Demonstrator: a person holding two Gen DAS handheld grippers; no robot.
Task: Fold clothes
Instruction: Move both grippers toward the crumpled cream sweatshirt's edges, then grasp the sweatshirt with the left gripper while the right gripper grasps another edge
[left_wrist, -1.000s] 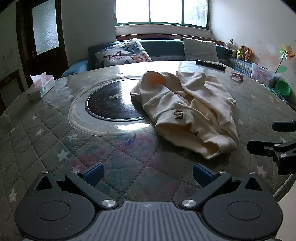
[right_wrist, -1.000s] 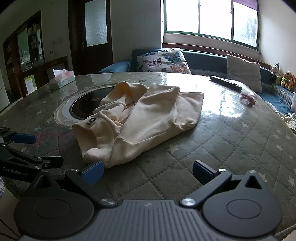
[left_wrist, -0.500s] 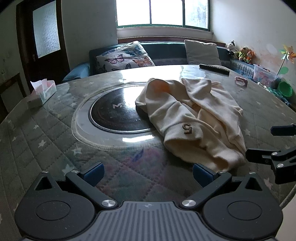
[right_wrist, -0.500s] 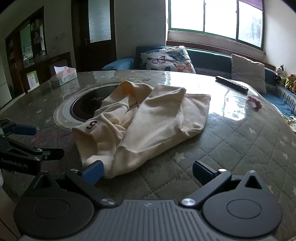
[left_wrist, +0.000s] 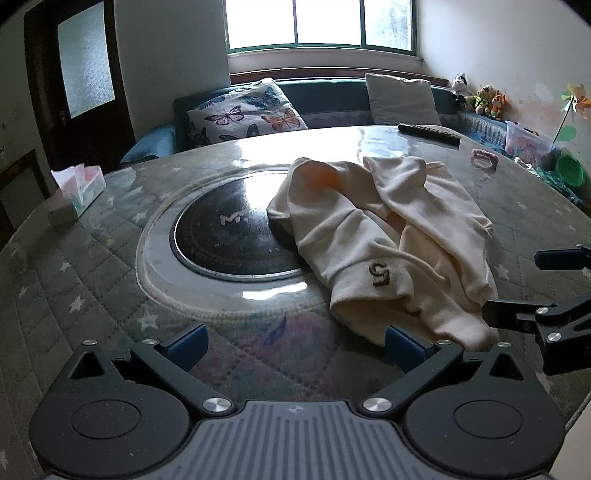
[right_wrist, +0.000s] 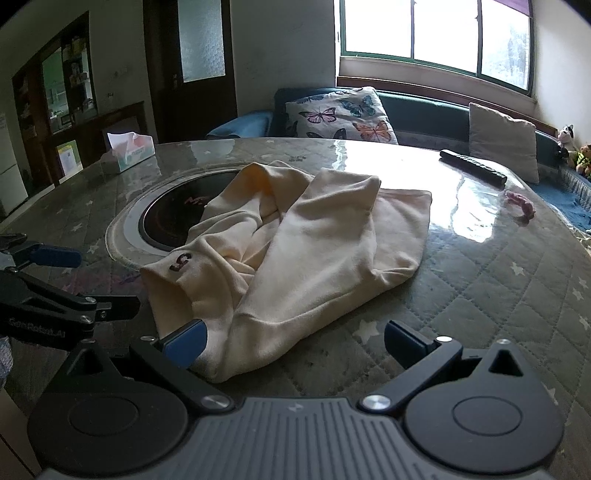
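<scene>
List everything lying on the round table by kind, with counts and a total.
Cream garment: 1
Tissue box: 1
Black remote control: 1
Small pink item: 1
Total: 4

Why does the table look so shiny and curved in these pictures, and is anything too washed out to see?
Left wrist view: the window is blown out white, and its glare streaks the glossy table behind the cream garment; the fisheye lens bows the table edge. Right wrist view: a bright reflection lies beside the remote control; the room at left is dim.
</scene>
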